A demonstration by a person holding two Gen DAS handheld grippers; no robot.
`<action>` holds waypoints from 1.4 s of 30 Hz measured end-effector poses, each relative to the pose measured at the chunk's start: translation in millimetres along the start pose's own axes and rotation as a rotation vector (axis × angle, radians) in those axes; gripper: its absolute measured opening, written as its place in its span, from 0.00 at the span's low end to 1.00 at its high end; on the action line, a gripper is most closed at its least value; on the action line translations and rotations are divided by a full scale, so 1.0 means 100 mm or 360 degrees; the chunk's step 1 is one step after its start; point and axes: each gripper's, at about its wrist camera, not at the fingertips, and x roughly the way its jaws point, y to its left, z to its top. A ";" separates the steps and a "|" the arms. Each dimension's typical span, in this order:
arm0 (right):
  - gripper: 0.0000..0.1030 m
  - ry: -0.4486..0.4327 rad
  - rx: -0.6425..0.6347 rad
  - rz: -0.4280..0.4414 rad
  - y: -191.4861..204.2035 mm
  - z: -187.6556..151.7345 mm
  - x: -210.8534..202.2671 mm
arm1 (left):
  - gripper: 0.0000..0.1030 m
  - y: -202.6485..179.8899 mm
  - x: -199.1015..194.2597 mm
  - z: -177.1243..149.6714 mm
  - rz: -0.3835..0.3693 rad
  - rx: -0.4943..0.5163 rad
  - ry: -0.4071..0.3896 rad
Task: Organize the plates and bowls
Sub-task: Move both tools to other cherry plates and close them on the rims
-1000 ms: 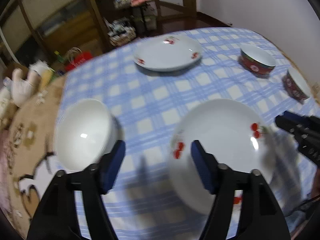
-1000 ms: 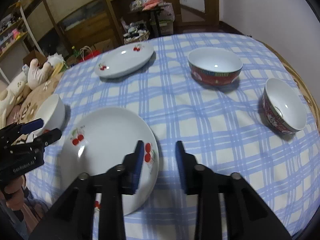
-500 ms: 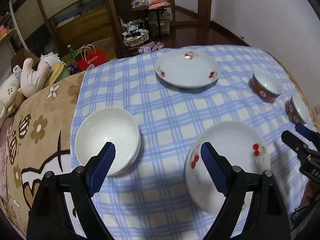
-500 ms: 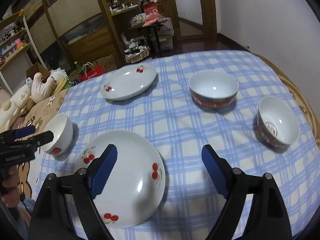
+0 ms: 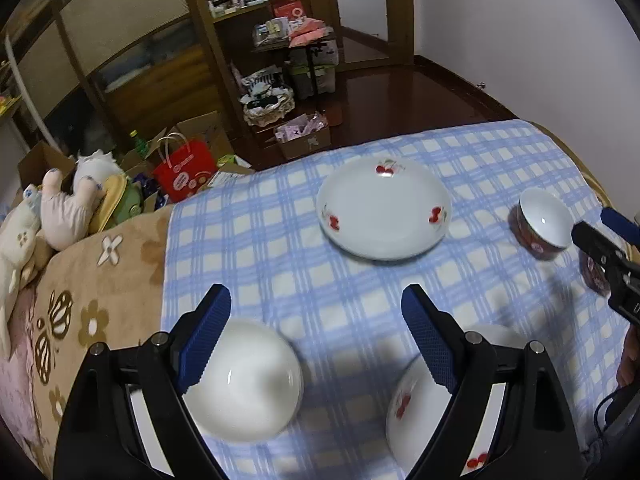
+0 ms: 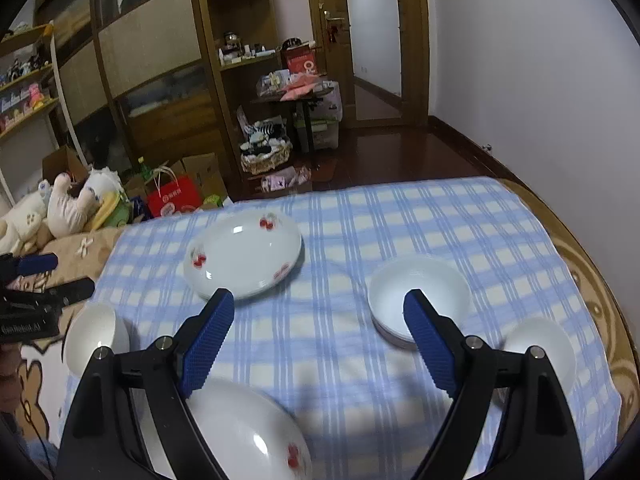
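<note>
Checked tablecloth (image 6: 340, 360) holds scattered plates and bowls; both tongs spread wide, pinching nothing.

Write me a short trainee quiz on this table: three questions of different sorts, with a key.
1. Multiple choice: how many bowls stand on the checked cloth? A two, B three, C five.
2. True or false: the right gripper is shut on the near plate.
3. Fill in: the near plate and the far plate both carry red ___ motifs.
Key: 1 B. 2 False; it is open and holds nothing. 3 cherry.
</note>
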 end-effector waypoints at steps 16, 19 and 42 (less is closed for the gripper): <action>0.86 0.0059 0.0043 0.0145 -0.02 0.59 0.90 | 0.84 0.13 0.91 0.60 -0.0135 -0.0113 0.0181; 0.77 0.0112 0.0043 0.0170 0.01 0.64 1.10 | 0.83 0.19 1.16 0.68 -0.0172 -0.0167 0.0223; 0.18 0.0531 0.0035 0.0156 0.23 0.45 2.29 | 0.35 0.28 2.24 0.63 -0.0122 -0.0348 0.0506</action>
